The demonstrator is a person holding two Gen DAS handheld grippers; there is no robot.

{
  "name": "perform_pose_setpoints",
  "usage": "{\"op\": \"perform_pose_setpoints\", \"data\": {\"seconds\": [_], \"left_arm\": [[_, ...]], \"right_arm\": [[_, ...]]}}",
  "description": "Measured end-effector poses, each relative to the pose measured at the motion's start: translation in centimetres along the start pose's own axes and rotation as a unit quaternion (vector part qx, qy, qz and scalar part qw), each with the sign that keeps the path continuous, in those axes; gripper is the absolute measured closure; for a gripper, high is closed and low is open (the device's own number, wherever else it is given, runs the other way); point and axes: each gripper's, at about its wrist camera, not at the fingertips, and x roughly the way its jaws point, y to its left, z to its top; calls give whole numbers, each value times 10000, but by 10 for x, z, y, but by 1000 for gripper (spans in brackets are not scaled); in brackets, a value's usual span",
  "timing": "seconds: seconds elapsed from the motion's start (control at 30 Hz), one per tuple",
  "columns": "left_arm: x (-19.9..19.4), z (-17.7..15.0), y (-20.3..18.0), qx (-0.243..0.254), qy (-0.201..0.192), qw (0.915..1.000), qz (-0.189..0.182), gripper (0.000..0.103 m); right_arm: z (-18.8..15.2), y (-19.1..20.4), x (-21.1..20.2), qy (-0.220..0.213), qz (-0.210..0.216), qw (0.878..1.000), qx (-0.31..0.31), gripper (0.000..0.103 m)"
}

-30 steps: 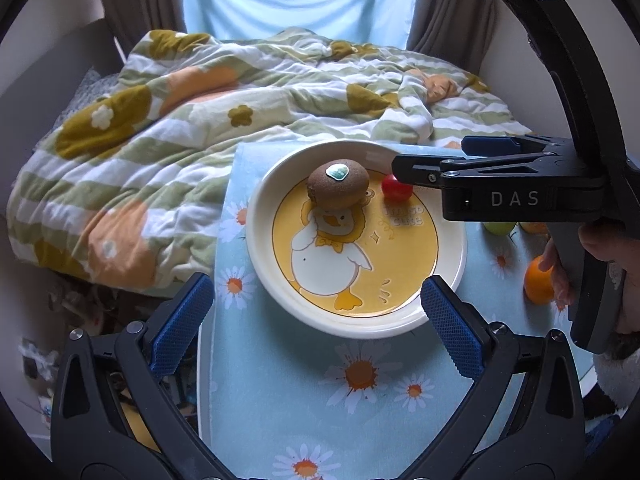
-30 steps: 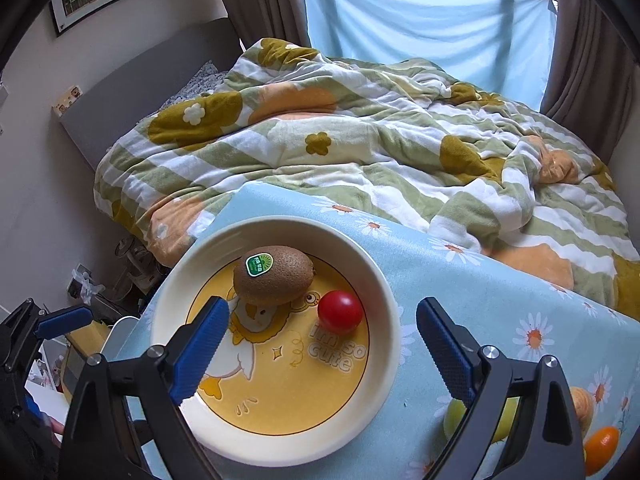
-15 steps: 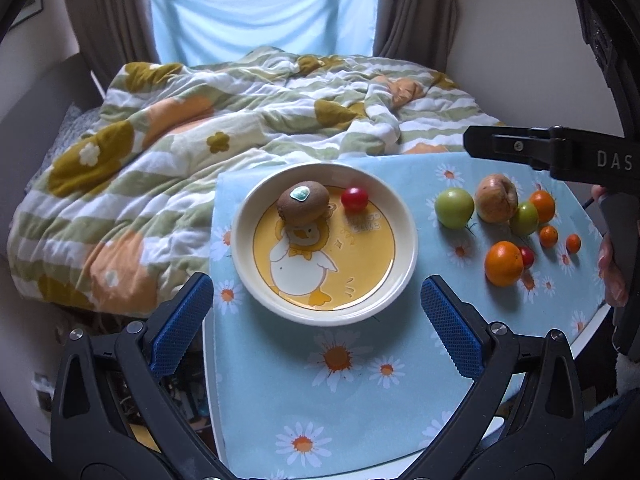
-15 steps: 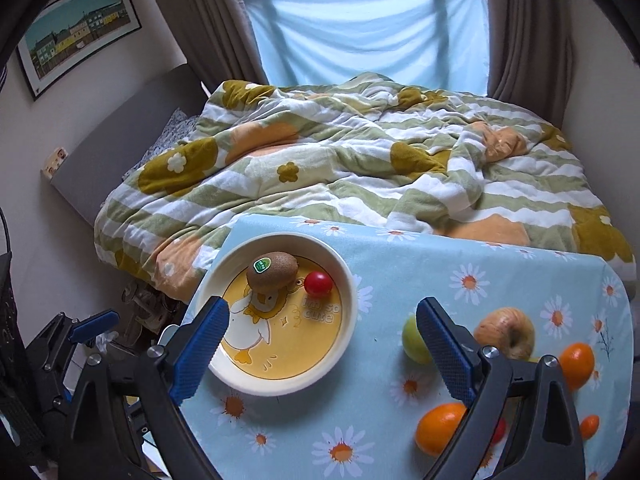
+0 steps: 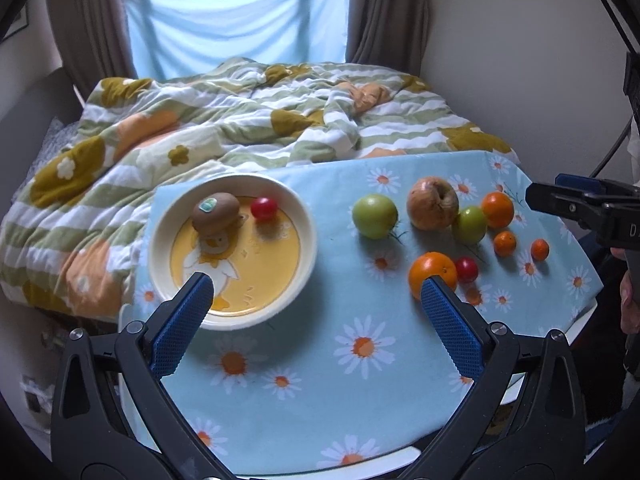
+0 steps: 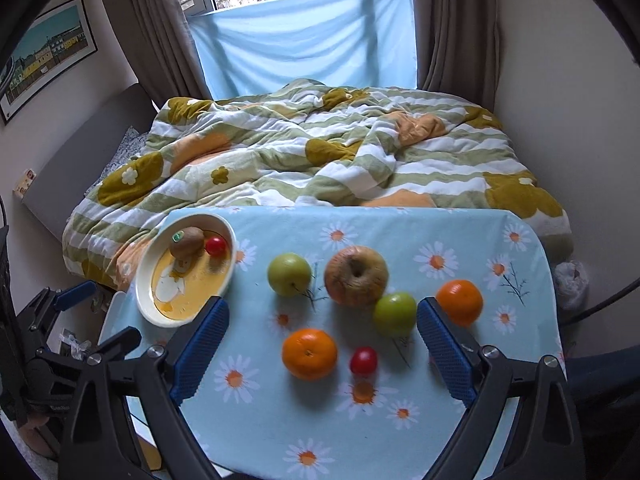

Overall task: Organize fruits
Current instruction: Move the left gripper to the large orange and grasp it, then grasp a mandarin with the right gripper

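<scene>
left tool (image 5: 316, 294): black frame, blue textured pads, silver screws | right tool (image 6: 322, 318): same build

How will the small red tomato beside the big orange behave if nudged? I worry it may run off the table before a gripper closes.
The red tomato looks round and smooth, so it would probably roll easily on the flat cloth. Its glossy skin may slip between pads. The orange beside it might stop a roll toward the plate side.
</scene>
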Motion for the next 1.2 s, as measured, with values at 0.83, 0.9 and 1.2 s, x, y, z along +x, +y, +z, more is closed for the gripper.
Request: {"op": "perform_pose_setpoints", "data": {"seconds": [0.83, 0.9, 1.2], "left_arm": [[121, -32, -113, 111, 721, 9973, -16, 14], [127, -32, -113, 119, 785, 9968, -7, 20], [142, -30, -119, 186, 921, 9955, -117, 37]], "right_arm": [[-89, -106, 72, 640, 50, 9963, -572, 10], [-89, -108, 77, 668, 108, 9963, -535, 10], [-85, -106, 91, 810, 102, 9948, -601, 17]]}}
